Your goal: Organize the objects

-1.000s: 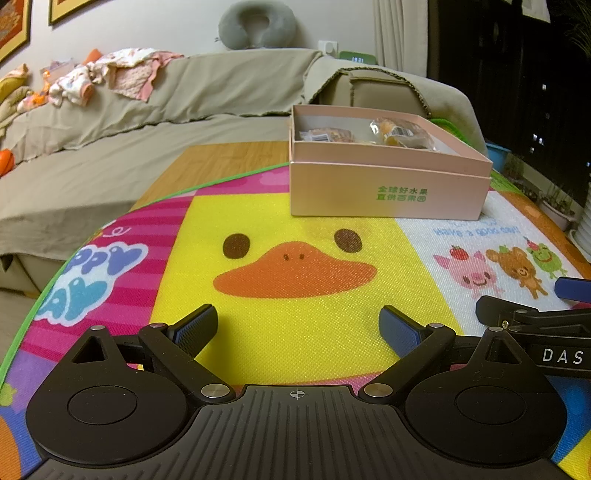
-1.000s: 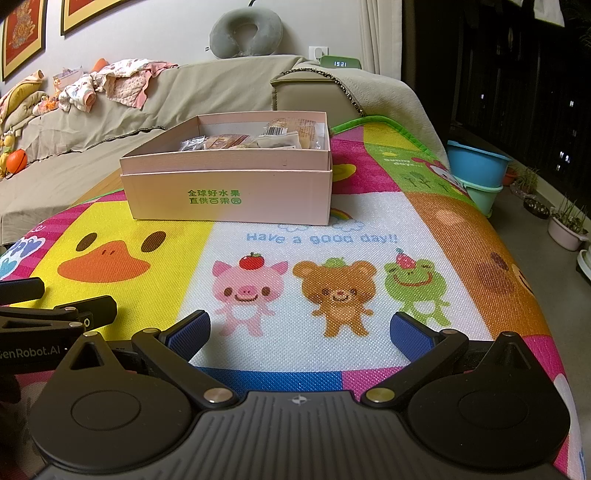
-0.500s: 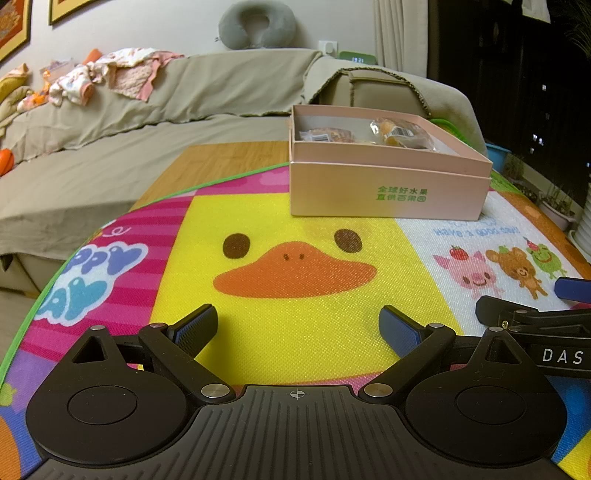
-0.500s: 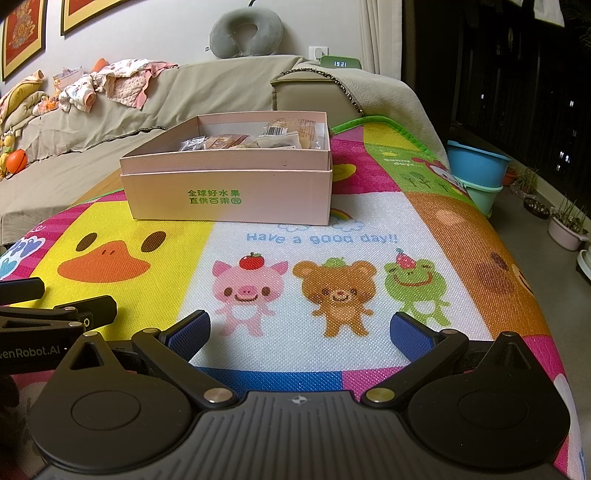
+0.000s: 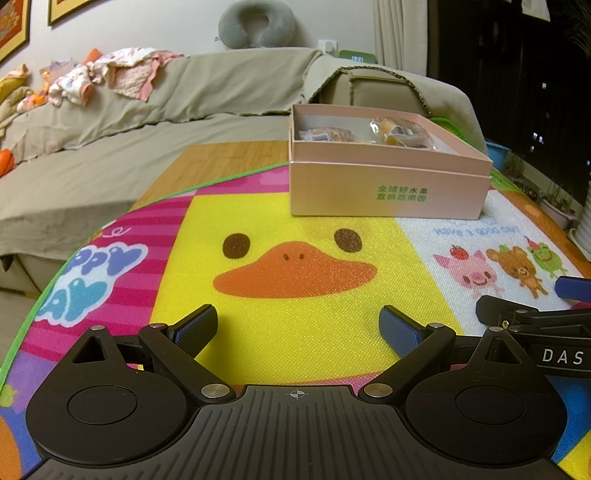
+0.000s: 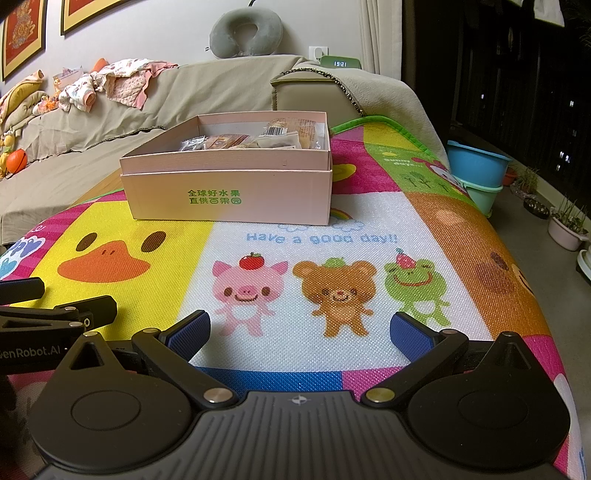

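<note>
A pink cardboard box (image 5: 388, 184) with green print stands at the far side of a colourful cartoon mat (image 5: 295, 325); it also shows in the right wrist view (image 6: 229, 195). Several wrapped snacks (image 6: 273, 138) lie inside it, also seen in the left wrist view (image 5: 399, 131). My left gripper (image 5: 297, 326) is open and empty, low over the yellow duck picture. My right gripper (image 6: 301, 330) is open and empty, low over the pig and bear pictures. Each gripper shows at the edge of the other's view.
A beige covered sofa (image 5: 110, 147) with clothes (image 6: 110, 85) and a grey neck pillow (image 6: 245, 33) runs behind the table. Blue and green tubs (image 6: 476, 173) and plant pots (image 6: 567, 229) stand on the floor to the right. Bare wooden tabletop (image 5: 221, 158) shows beyond the mat.
</note>
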